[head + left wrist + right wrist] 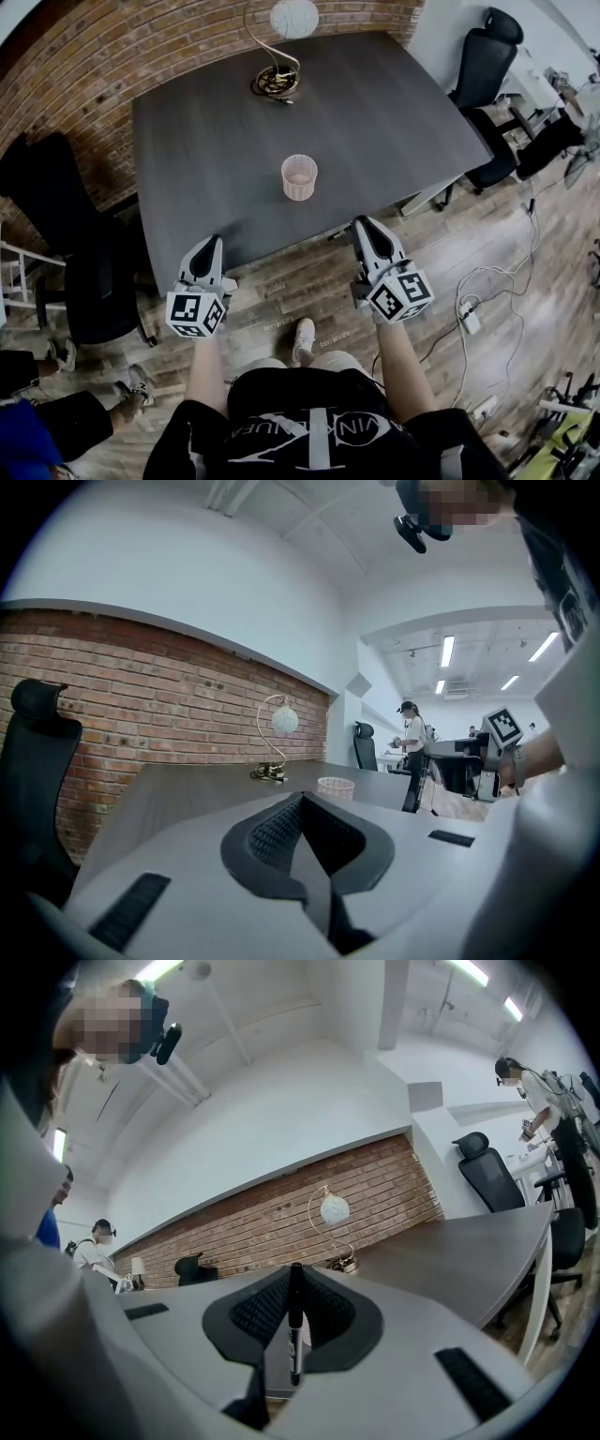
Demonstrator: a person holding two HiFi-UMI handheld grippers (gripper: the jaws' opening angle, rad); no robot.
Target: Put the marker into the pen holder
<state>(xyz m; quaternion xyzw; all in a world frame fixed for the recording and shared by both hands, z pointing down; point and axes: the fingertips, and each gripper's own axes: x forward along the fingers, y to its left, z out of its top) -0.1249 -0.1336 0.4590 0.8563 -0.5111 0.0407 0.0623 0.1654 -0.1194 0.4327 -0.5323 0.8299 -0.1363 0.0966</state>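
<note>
A pink mesh pen holder [299,176] stands near the middle of the dark table [394,112], towards its front edge. My right gripper [364,225] hovers at that front edge, right of the holder, and is shut on a black marker [296,1326]. The marker stands upright between the pads in the right gripper view and is hidden in the head view. My left gripper [210,242] hangs at the front edge to the holder's left, jaws shut with nothing between them. In the left gripper view the pen holder [336,786] shows beyond the left gripper [302,803].
A globe lamp with a coiled cable [277,80] sits at the table's far edge. Black office chairs stand at the left [56,216] and far right [487,52]. Cables and a power strip [469,319] lie on the wooden floor. A person [411,738] stands in the background.
</note>
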